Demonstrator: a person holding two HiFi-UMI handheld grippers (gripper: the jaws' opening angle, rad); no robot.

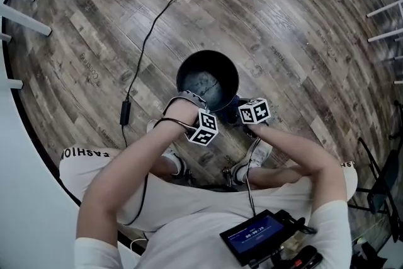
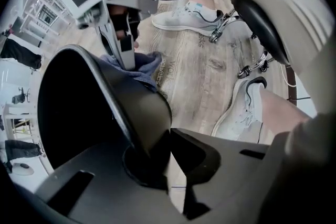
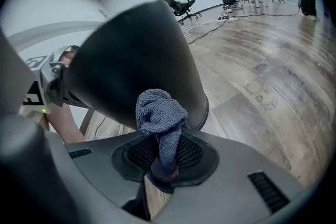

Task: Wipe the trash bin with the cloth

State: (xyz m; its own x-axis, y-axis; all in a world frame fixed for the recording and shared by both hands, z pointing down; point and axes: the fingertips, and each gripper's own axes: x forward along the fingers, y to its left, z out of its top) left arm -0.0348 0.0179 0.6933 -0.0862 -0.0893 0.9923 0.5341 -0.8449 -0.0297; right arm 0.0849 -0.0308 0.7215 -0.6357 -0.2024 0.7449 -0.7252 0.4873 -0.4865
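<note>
The round black trash bin (image 1: 182, 66) stood on the plank floor (image 1: 283, 41) just ahead of the person's shoes, its dark inside smudged grey. The left gripper (image 2: 168, 134) was clamped on its rim. The right gripper (image 3: 164, 152) pinched a bunched grey-blue cloth (image 3: 160, 113) at the bin's outer wall.

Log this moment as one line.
left gripper: shut on trash bin rim | right gripper: shut on cloth | cloth: at bin's outer wall
</note>
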